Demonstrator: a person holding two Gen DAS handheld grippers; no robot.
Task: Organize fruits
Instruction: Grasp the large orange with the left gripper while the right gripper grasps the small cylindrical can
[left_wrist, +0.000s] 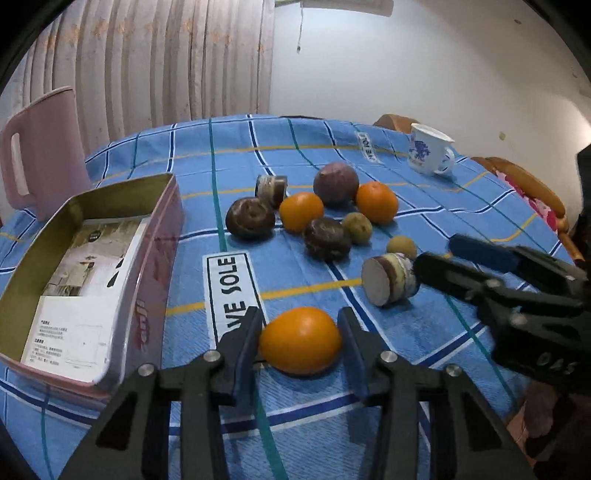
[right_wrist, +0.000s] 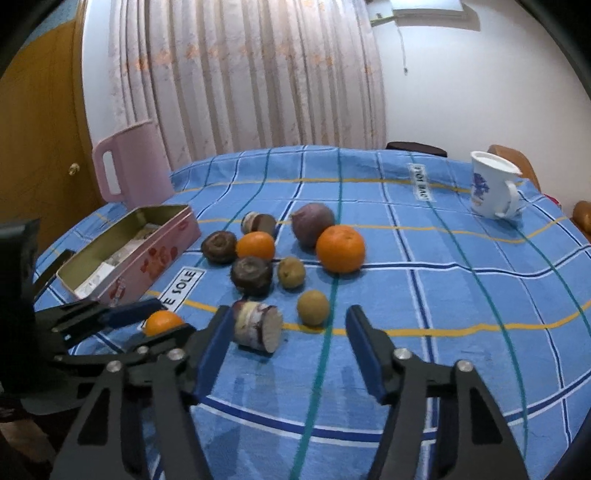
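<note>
Nearest my left wrist camera, an orange (left_wrist: 300, 340) sits on the tabletop between the fingers of my left gripper (left_wrist: 300, 345). The fingers stand spread about the fruit's width, flanking it closely; I cannot tell whether either pad touches, and nothing is gripped yet. I judge this the start of a pick: one orange singled out at the near edge, ready to be closed on.

My right gripper (right_wrist: 288, 354) hangs wide open and empty above the cloth, with a cut cylindrical piece (right_wrist: 258, 326) just beside its left finger and a small tan fruit (right_wrist: 313, 307) beyond the gap.

Toward the middle of the tabletop lies the main cluster: two more oranges (left_wrist: 376, 202), two dark brown fruits (left_wrist: 251, 218), a purple round one (left_wrist: 335, 184), a second cut piece (left_wrist: 271, 189).

At the left edge stands an open pink tin (left_wrist: 155, 236) with papers inside, probably the destination. A white mug (left_wrist: 428, 153) rests at the far right.

Next, I would close the left fingers gently, lift clear, then swing left over the tin's rim.
</note>
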